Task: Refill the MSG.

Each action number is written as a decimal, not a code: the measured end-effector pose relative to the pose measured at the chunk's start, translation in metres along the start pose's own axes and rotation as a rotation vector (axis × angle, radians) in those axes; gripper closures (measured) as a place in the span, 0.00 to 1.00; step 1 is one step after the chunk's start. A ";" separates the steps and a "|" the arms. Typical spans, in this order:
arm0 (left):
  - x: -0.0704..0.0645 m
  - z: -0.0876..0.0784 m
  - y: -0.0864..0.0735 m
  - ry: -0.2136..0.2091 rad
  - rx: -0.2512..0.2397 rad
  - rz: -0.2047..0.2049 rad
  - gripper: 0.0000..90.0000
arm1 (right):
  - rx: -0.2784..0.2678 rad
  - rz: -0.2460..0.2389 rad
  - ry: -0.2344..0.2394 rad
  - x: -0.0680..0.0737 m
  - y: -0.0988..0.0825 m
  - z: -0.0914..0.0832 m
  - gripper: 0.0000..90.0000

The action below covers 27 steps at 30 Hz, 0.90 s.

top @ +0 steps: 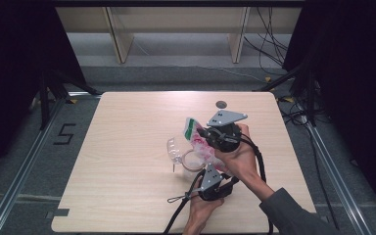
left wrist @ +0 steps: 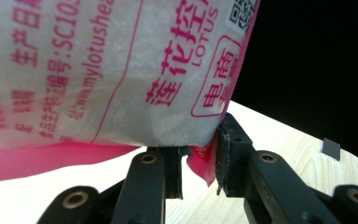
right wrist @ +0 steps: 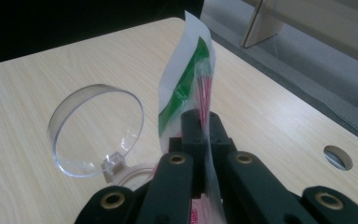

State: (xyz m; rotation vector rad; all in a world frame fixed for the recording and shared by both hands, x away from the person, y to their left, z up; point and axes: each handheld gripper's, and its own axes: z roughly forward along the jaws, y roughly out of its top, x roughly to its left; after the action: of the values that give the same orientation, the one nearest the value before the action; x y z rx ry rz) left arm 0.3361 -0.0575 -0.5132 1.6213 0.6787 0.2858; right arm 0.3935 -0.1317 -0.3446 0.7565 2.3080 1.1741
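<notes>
Fingers of both grippers pinch one bag (top: 199, 141): right gripper (right wrist: 204, 128) clamps its top edge, left gripper (left wrist: 200, 161) its pink bottom corner. Bag held tilted above a lidded clear jar (top: 183, 157) mid-table (top: 127, 137). Forearms cross near the front edge; open tabletop lies left.

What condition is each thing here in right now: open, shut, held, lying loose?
Bag: held up off the table, pinched at two places, full of white grains.
Left tool: shut on the bag's pink bottom corner.
Right tool: shut on the bag's flat top edge.
Clear jar: on the table under the bag, open, its hinged lid flipped back.
Table: bare wood around the jar.
</notes>
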 end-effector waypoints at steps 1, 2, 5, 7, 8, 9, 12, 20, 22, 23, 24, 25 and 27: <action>0.000 0.000 0.000 0.000 0.002 -0.002 0.82 | 0.005 -0.006 -0.003 -0.001 0.000 0.000 1.00; 0.000 0.000 0.000 0.000 0.001 -0.004 0.82 | 0.013 0.012 0.006 0.000 0.000 0.001 1.00; 0.000 0.000 0.000 -0.002 -0.002 -0.003 0.82 | 0.007 0.008 -0.003 0.000 0.000 0.001 1.00; 0.000 0.000 0.001 -0.005 -0.003 -0.008 0.82 | 0.006 0.004 -0.004 0.000 0.001 0.002 1.00; 0.000 0.000 0.001 -0.002 -0.003 -0.007 0.82 | 0.003 0.007 -0.004 0.000 0.000 0.003 1.00; 0.000 0.000 0.001 0.001 -0.004 -0.008 0.82 | 0.007 0.002 -0.002 0.001 0.001 0.003 1.00; 0.000 -0.001 0.001 0.000 -0.004 -0.006 0.82 | 0.001 -0.001 -0.009 0.002 0.001 0.003 1.00; 0.000 -0.001 0.002 0.004 -0.011 -0.005 0.82 | 0.014 -0.002 -0.005 0.005 0.002 0.005 1.00; 0.000 -0.001 0.001 0.002 -0.013 -0.007 0.82 | -0.001 -0.020 -0.013 0.004 0.003 0.005 1.00; 0.000 -0.001 0.001 0.003 -0.007 -0.007 0.82 | 0.011 -0.015 -0.007 0.005 0.002 0.006 1.00; 0.000 -0.001 0.001 0.004 -0.006 -0.007 0.82 | 0.016 -0.015 -0.004 0.005 0.002 0.007 1.00; 0.000 -0.001 0.001 0.002 -0.012 -0.006 0.82 | 0.015 -0.013 -0.007 0.005 0.002 0.007 1.00; 0.000 -0.001 0.002 0.005 -0.010 0.002 0.82 | 0.003 -0.020 -0.012 0.005 0.002 0.006 1.00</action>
State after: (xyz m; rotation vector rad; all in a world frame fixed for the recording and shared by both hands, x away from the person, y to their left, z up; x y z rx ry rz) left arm 0.3361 -0.0563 -0.5114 1.6128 0.6782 0.2939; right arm 0.3942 -0.1240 -0.3468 0.7378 2.3022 1.1548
